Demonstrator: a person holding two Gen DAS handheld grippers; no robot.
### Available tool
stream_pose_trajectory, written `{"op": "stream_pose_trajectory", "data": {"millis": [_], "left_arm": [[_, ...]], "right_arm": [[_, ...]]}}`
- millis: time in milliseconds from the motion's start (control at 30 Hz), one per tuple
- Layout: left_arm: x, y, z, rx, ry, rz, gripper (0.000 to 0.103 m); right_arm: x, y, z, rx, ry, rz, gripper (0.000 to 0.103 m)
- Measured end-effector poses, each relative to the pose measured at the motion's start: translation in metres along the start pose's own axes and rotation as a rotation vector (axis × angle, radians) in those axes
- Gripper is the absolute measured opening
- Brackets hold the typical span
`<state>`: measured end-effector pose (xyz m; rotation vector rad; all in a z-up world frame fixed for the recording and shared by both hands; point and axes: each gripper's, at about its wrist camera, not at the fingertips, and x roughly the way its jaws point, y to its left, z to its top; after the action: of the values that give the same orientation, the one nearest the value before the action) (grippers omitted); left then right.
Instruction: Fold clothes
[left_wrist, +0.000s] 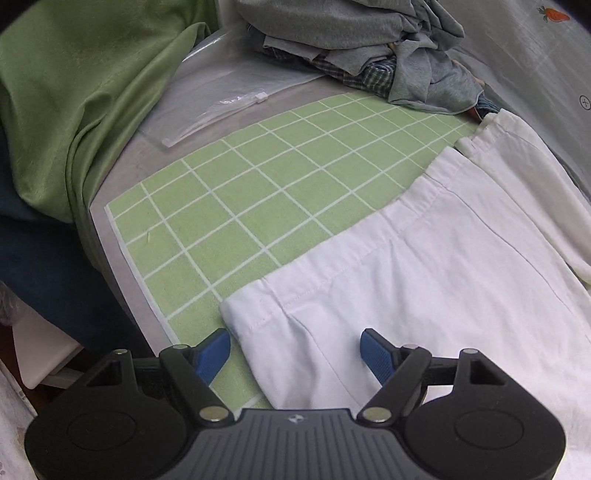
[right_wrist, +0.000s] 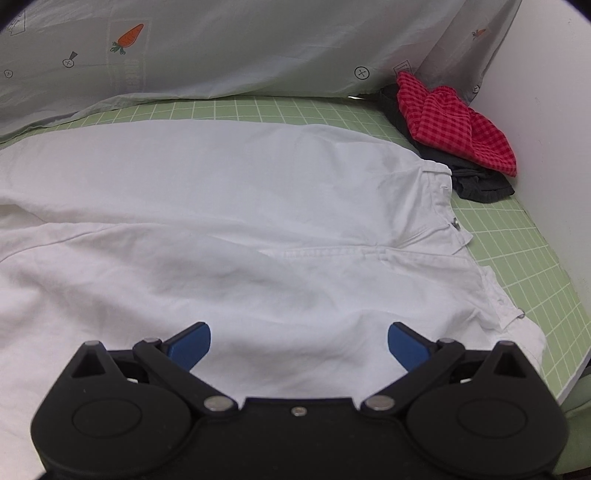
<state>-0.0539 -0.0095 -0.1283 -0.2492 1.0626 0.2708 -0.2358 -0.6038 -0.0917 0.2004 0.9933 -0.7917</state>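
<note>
White trousers (right_wrist: 236, 206) are lying flat on the green mat (left_wrist: 236, 206). Both the left claw (left_wrist: 295, 350) and right claw (right_wrist: 299, 341) are hanging spread and empty above them. A grey pile (left_wrist: 369, 44) and red check cloth (right_wrist: 454, 118) are sitting at the mat's ends.

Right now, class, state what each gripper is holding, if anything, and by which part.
Nothing is held. The left gripper is open above the hem of the white trousers; the right gripper is open above them near the waistband.

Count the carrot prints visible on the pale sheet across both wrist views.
3. Left wrist view: one carrot at top right. Right wrist view: a large carrot upper left, a small carrot upper right. Some may be the same print; folds may hide more.
</note>
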Motion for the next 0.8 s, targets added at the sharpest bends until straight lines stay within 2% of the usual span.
{"op": "stream_pose_trajectory", "data": {"millis": [33, 67, 133, 167, 200, 233, 333, 533, 600, 633, 700, 767, 800], "left_arm": [[0.0, -0.001, -0.001, -0.005, -0.006, -0.006, 0.071], [0.0, -0.002, -0.003, 0.001, -0.014, 0.008, 0.062], [-0.002, -0.005, -0.005, 0.023, -0.038, 0.038, 0.039], [-0.004, -0.004, -0.005, 0.022, -0.049, 0.011, 0.018], [-0.004, -0.002, -0.005, 0.008, -0.051, -0.022, 0.012], [-0.005, 0.0, -0.004, -0.006, -0.058, -0.026, 0.011], [-0.011, 0.005, 0.002, -0.01, -0.113, 0.02, 0.01], [-0.012, 0.034, 0.026, -0.003, -0.159, 0.104, 0.01], [-0.013, 0.034, 0.027, 0.01, -0.137, 0.118, 0.024], [-0.013, 0.034, 0.027, 0.017, -0.125, 0.125, 0.026], [-0.023, 0.029, 0.023, 0.03, -0.142, 0.135, 0.04], [-0.036, 0.024, 0.018, 0.017, -0.169, 0.126, 0.065], [-0.043, 0.02, 0.016, 0.007, -0.183, 0.121, 0.067]], "right_arm": [[-0.004, -0.001, -0.005, -0.005, 0.004, 0.0, 0.103], [-0.006, -0.002, -0.009, -0.008, 0.007, 0.001, 0.103], [-0.012, -0.004, -0.019, -0.009, 0.017, -0.003, 0.103], [-0.014, -0.005, -0.022, -0.008, 0.02, -0.003, 0.103], [-0.016, -0.006, -0.025, -0.006, 0.023, -0.003, 0.103], [-0.018, -0.007, -0.028, -0.004, 0.026, -0.004, 0.103], [-0.023, -0.009, -0.032, -0.005, 0.027, -0.004, 0.103], [-0.033, -0.015, -0.036, -0.037, 0.012, 0.001, 0.103], [-0.032, -0.018, -0.037, -0.033, 0.018, 0.005, 0.103], [-0.031, -0.021, -0.037, -0.024, 0.021, 0.008, 0.103], [-0.029, -0.028, -0.034, 0.009, 0.021, 0.014, 0.103], [-0.029, -0.034, -0.031, 0.039, 0.008, 0.017, 0.103], [-0.028, -0.037, -0.029, 0.05, 0.0, 0.018, 0.103]]}}
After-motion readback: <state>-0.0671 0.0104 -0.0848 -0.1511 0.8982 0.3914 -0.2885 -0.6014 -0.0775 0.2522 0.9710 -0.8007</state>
